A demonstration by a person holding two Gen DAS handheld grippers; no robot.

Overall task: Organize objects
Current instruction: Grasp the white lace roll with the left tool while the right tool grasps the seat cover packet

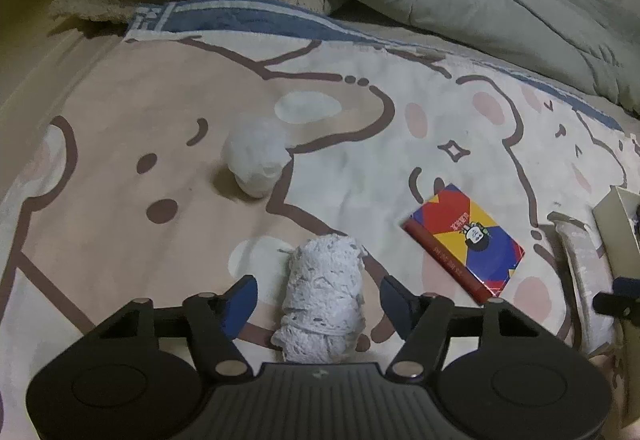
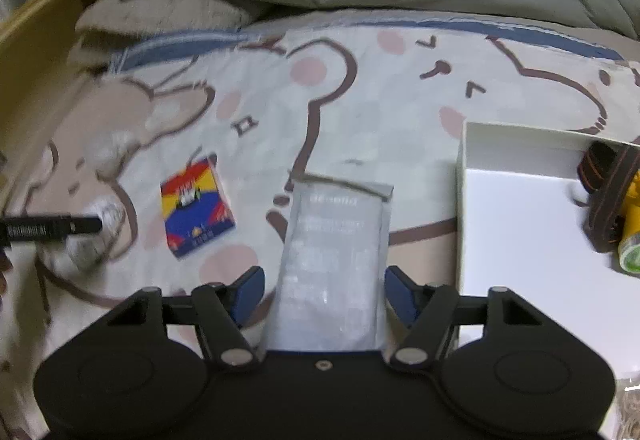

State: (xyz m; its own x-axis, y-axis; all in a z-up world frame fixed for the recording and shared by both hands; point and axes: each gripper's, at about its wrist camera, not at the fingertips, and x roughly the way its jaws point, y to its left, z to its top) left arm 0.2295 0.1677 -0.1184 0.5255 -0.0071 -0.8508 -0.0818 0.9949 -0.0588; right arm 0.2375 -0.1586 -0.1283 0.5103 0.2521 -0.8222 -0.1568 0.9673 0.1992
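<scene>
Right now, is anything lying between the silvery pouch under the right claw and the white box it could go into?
Nothing visible does. The silvery pouch lies between the right claw's open pads, and the white box sits just to its right, with only bare blanket between them. The box's near floor is bare; a yellow item sits at its far side.

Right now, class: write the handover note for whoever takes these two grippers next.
Left gripper: open, straddling the white lace roll, pads clear of it.
Right gripper: open, straddling the clear packet, not gripping.
On the blanket: card box, crumpled white wad.
White box: already holds a dark strap and a yellow item.
Left: lace roll, packet, card box and wad are all still outside the box.
</scene>
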